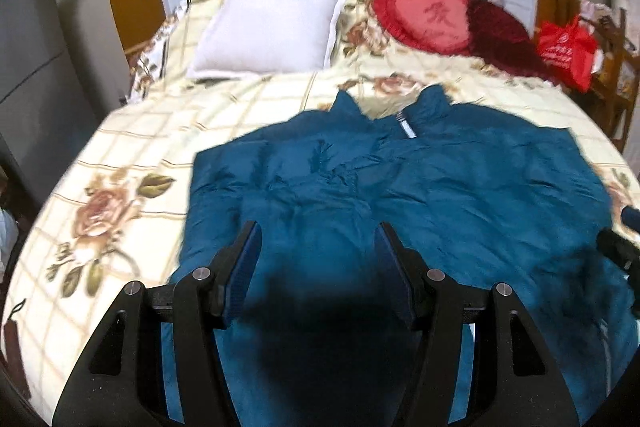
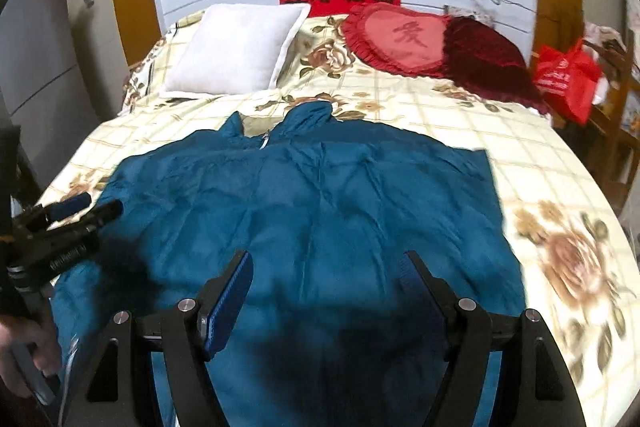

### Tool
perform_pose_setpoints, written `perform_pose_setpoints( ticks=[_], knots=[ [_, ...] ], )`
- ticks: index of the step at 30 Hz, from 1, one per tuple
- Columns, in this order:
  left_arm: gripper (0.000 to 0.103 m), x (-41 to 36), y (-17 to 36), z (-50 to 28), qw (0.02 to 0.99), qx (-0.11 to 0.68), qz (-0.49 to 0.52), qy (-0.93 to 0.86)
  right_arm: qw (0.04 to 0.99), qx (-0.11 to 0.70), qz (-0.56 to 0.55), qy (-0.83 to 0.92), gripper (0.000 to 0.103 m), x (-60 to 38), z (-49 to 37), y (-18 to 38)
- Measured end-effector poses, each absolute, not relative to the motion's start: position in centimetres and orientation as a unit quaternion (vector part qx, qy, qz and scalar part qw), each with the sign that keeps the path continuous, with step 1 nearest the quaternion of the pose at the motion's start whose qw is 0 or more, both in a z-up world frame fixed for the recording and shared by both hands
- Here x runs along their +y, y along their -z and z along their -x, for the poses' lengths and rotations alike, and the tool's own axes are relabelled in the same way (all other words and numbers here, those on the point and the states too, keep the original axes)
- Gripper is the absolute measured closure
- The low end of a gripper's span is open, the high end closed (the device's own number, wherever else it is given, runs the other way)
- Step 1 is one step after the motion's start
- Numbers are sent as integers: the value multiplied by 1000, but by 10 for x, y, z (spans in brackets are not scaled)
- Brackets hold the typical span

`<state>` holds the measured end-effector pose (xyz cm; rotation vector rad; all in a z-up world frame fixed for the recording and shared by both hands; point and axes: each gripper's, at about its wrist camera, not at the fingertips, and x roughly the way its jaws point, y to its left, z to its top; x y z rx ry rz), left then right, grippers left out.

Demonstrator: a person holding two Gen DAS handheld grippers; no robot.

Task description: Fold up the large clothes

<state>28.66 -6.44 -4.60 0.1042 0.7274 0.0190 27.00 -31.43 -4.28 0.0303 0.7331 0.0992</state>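
A large teal jacket [image 1: 400, 195] lies spread flat, front up, on the bed, collar and zipper toward the pillows; it also shows in the right wrist view [image 2: 320, 207]. My left gripper [image 1: 318, 233] is open and empty, held over the jacket's lower left part. My right gripper [image 2: 328, 263] is open and empty over the jacket's lower middle. The left gripper also shows at the left edge of the right wrist view [image 2: 86, 207], and the right gripper at the right edge of the left wrist view [image 1: 620, 239].
The bed has a cream floral checked sheet [image 1: 132, 155]. A white pillow [image 1: 268, 31], a red heart cushion [image 1: 428, 19] and a dark red cushion [image 1: 504, 31] lie at the head. A red bag [image 1: 568, 47] sits on a wooden chair at right. A grey cabinet [image 1: 32, 39] stands at left.
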Motion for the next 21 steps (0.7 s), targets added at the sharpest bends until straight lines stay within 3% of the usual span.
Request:
perform_pose_setpoints(
  ticks=[7, 13, 21],
  knots=[
    [44, -68, 15, -193, 941, 331, -58, 23, 935, 353, 6, -27, 30, -317, -164, 29],
    [44, -63, 19, -133, 933, 352, -44, 56, 935, 354, 29, -16, 23, -318, -88, 35],
    [44, -52, 29, -91, 927, 373, -23, 44, 930, 365, 33, -18, 23, -314, -31, 47]
  ],
)
